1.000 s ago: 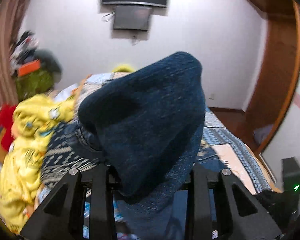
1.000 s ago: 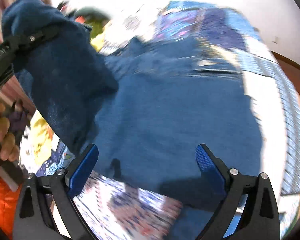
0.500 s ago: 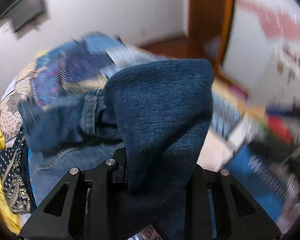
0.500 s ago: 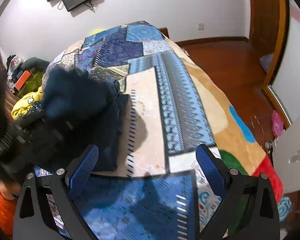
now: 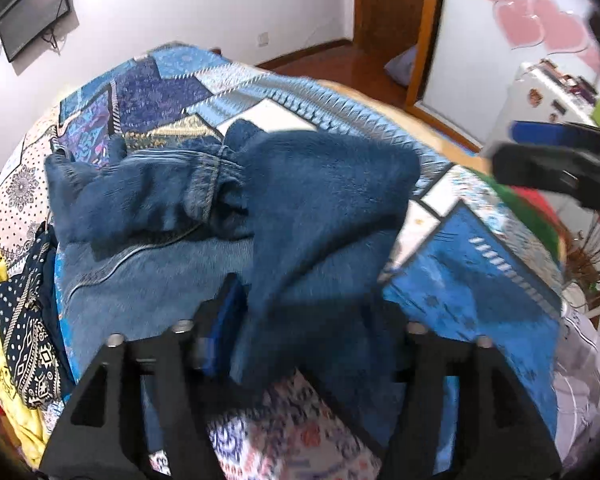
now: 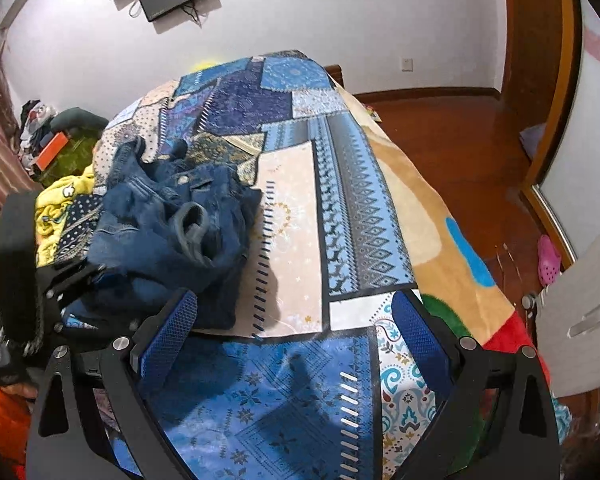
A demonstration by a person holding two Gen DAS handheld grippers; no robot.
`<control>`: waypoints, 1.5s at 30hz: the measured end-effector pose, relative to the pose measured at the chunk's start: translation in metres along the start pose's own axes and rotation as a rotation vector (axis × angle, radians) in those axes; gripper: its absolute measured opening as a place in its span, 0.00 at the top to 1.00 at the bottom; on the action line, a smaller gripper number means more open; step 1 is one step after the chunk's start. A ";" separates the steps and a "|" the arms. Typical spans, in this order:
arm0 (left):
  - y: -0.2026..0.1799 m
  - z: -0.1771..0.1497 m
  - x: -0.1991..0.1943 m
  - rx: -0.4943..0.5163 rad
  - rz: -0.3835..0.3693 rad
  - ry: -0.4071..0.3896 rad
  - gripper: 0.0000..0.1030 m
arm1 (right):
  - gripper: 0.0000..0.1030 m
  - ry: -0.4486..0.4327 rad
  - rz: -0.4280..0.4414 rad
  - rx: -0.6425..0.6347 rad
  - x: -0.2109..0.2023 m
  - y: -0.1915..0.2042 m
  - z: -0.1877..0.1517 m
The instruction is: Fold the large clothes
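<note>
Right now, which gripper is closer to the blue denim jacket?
Left. The left gripper has the denim jacket between its fingers, jaws just opening. The right gripper hangs open over bare blanket beside it.

Left claw [image 5: 300, 320] jaws just opening, denim garment [image 5: 228, 208] between, patchwork blanket [image 5: 480, 280]

Both the left gripper [image 5: 300, 320] and the right gripper [image 6: 294, 318] show black angular frames with triangular cut-outs, silver screw heads, textured blue pads on the fingers [image 6: 168, 332], and there's an orange sleeve [image 6: 0, 396].
</note>
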State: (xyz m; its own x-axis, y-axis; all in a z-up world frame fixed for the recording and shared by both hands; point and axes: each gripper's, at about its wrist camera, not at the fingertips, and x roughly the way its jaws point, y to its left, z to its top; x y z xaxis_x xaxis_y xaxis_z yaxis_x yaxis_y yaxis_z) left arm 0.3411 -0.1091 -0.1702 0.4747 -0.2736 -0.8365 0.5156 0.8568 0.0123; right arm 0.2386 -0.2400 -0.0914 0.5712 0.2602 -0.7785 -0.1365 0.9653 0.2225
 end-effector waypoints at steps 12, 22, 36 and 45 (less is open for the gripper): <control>0.077 -0.031 -0.069 -0.216 0.157 -0.110 0.05 | 0.05 -0.012 0.088 -0.128 0.015 0.054 0.016; 0.155 -0.090 -0.037 -0.569 0.076 -0.061 0.00 | 0.04 0.115 0.061 -0.113 0.080 0.044 0.005; 0.151 -0.099 -0.031 -0.553 0.072 -0.094 0.00 | 0.00 0.092 0.049 -0.261 0.054 0.070 0.037; 0.152 -0.101 -0.031 -0.544 0.058 -0.099 0.00 | 0.00 0.245 0.040 -0.546 0.131 0.143 0.063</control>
State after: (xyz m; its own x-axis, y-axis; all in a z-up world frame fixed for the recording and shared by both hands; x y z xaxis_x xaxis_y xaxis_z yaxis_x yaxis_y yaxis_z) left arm 0.3330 0.0739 -0.1982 0.5696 -0.2365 -0.7872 0.0560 0.9667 -0.2499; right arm 0.3448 -0.0695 -0.1243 0.3625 0.2310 -0.9029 -0.5872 0.8089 -0.0288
